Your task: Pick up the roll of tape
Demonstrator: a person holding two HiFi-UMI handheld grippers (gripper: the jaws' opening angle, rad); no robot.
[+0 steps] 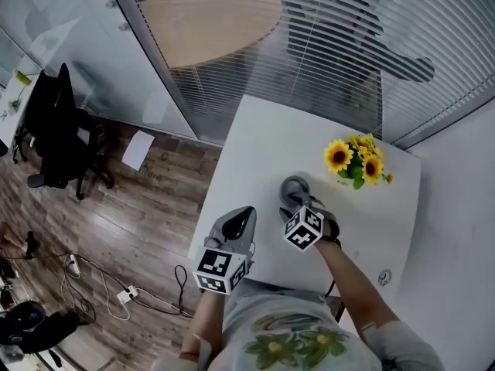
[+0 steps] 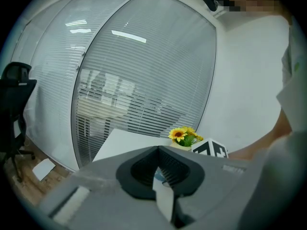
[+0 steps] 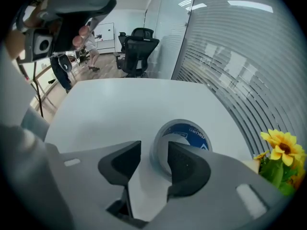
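Note:
The roll of tape [image 1: 293, 185], grey with a blue printed core [image 3: 184, 131], lies flat near the middle of the white table [image 1: 263, 141]. My right gripper [image 1: 297, 201] points steeply down right over it and is open. In the right gripper view [image 3: 153, 150] one pad hangs over the roll's hole and the other outside its near wall, so the wall stands between them, with a gap to the outer pad. My left gripper [image 1: 244, 212] hovers at the table's near left edge, its pads [image 2: 158, 150] meeting at the tips, holding nothing.
A small pot of sunflowers [image 1: 357, 161] stands at the far right of the table, close behind the roll [image 3: 283, 150]. A glass wall with blinds runs behind the table. A black office chair [image 1: 58, 130] and cables lie on the wooden floor to the left.

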